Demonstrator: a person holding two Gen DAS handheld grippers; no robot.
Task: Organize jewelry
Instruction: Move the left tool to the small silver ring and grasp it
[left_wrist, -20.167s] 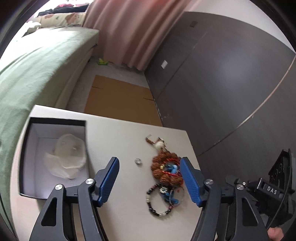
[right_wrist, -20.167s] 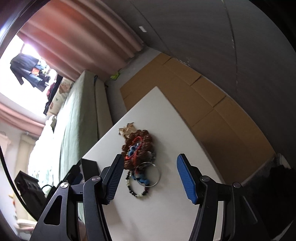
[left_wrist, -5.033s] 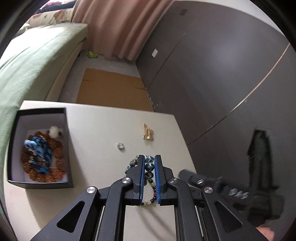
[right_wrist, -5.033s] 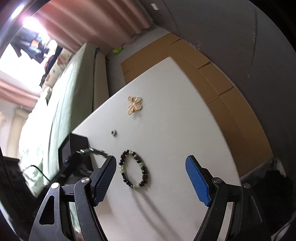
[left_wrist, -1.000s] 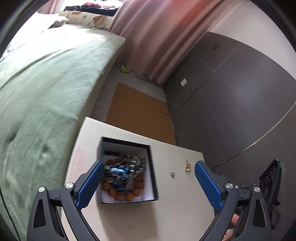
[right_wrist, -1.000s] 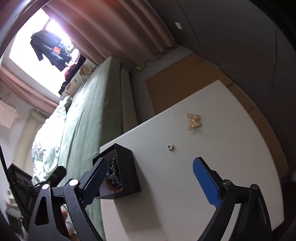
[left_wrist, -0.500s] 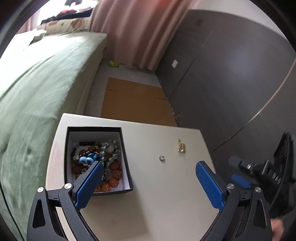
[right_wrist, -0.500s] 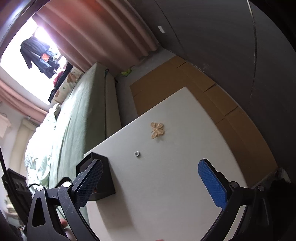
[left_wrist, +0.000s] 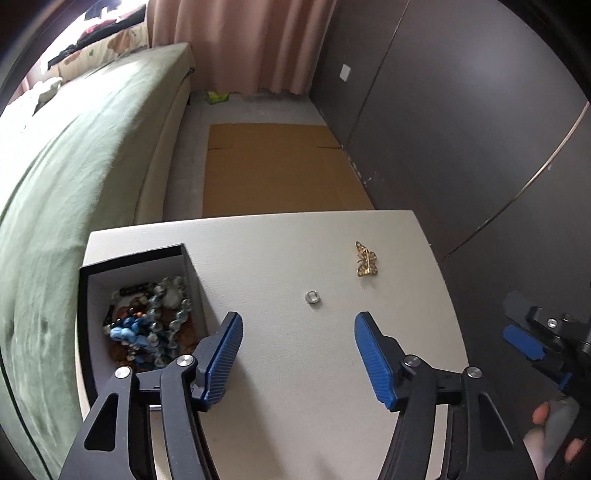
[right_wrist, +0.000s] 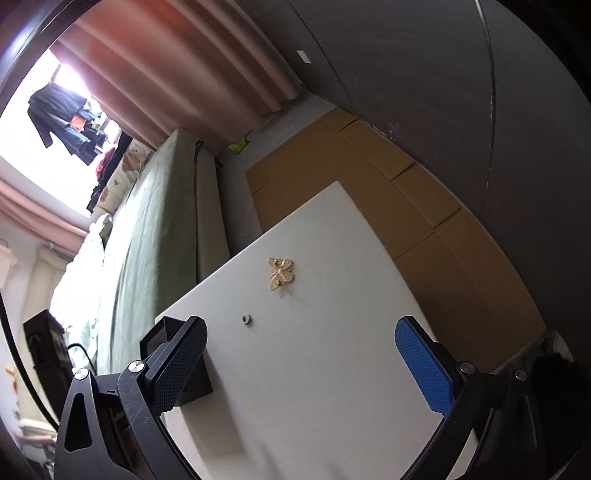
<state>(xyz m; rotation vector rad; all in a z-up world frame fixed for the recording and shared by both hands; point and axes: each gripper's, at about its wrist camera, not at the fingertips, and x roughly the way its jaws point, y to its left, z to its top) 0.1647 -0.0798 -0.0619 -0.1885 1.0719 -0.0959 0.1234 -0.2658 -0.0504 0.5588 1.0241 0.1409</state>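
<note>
Jewelry is the matter of this task, and 2 small pieces lie loose on the white table (left_wrist: 295, 387): a silver ring (left_wrist: 313, 296) and a gold butterfly brooch (left_wrist: 366, 259). The left gripper (left_wrist: 298, 332) hangs over the table with its blue pads spread wide and nothing between them. The ring lies just beyond the gap between the fingertips, a little to the right of its middle. The right gripper (right_wrist: 299, 345) is also spread wide and carries nothing; in its view the ring (right_wrist: 246, 318) lies ahead near the left finger and the brooch (right_wrist: 280, 273) farther on.

The step in hand is probably to pick up the ring. Because it is flat and tiny, the gripper should come down steeply, put 1 pad on each side, and close slowly so the ring does not slide or spring away. Lifting should begin only when the pads really pinch it.

To the left of the left gripper stands the black box (left_wrist: 83, 325), white inside and already filled with bead bracelets (left_wrist: 149, 328). Its wall is close to the left finger and could be bumped. The brooch lies well apart from the ring, near the right side of the table, so it does not disturb. Beyond the table are a green bed (left_wrist: 74, 147), brown cardboard (left_wrist: 277, 166) on the floor and a dark wardrobe (left_wrist: 461, 129).
</note>
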